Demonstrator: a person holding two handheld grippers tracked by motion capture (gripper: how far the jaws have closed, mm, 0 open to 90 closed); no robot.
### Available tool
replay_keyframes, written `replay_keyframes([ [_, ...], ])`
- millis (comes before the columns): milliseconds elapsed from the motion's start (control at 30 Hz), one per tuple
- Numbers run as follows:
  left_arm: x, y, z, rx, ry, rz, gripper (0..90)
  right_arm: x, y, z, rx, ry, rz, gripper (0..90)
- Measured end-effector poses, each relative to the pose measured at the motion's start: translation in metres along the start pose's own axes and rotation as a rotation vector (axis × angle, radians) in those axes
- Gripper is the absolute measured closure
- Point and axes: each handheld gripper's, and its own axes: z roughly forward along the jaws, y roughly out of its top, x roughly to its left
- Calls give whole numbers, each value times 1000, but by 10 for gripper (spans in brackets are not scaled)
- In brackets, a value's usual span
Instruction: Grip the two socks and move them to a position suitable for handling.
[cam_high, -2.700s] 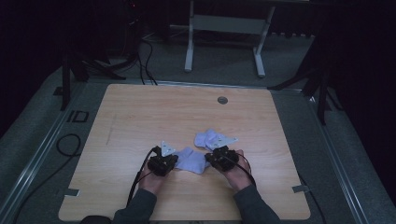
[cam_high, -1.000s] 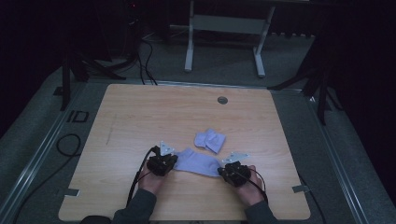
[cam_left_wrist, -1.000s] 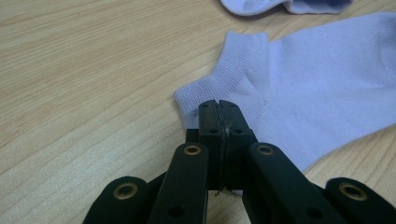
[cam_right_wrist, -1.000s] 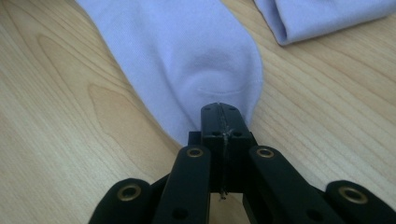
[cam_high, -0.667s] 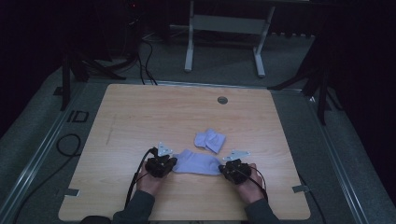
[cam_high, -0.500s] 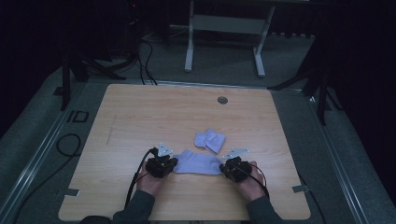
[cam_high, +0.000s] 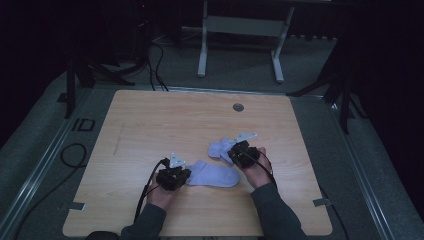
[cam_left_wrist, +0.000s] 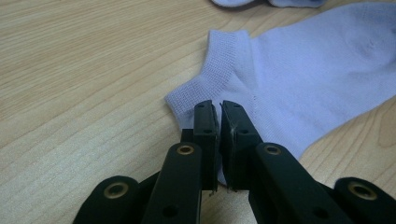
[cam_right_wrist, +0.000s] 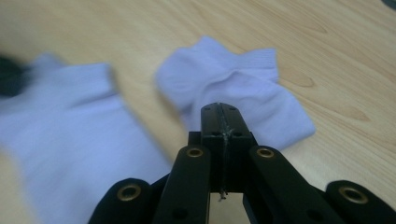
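While our left tongs (cam_left_wrist: 219, 109) pinch the flat sock's (cam_high: 215, 175) cuff | right tongs (cam_right_wrist: 223, 112) clenched, empty, over the crumpled sock (cam_right_wrist: 233, 95) | flat sock lies lengthwise between them on the tabletop (cam_high: 150, 125).

two pale lilac socks (cam_high: 216, 175) (cam_high: 219, 148), ribbed cuffs; black jaws with brass rivets; light wood-grain table (cam_high: 165, 125); grey floor (cam_high: 380, 165).

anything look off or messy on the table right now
Mostly tidy. One pale sock lies flat, its cuff edge pinched in the left gripper. The second sock, farther back by the right gripper, is crumpled and folded on itself rather than laid out. No spill or damage shows on the wooden table.
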Motion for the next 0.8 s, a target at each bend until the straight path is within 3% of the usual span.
replay_keyframes([
  [133,0,0,0,0,-1,0,841,1,3,28,77,-60,-9,899],
  [233,0,0,0,-1,0,0,838,2,2,38,105,-65,-17,900],
  [433,-1,0,0,-2,2,1,838,2,4,39,106,-51,-33,900],
  [467,-1,0,0,-2,1,-1,838,2,5,41,94,-27,-75,900],
  [567,-1,0,0,-3,1,-1,838,3,6,42,90,-7,-111,900],
  [600,-1,0,1,-3,2,-1,838,4,8,43,83,11,-159,900],
  [700,-1,0,1,-3,1,-1,839,7,9,44,83,27,-198,900],
  [733,-1,0,1,-3,1,-1,839,9,11,45,81,45,-277,900],
  [800,-1,0,1,-3,1,-1,838,9,12,45,86,50,-291,900],
])
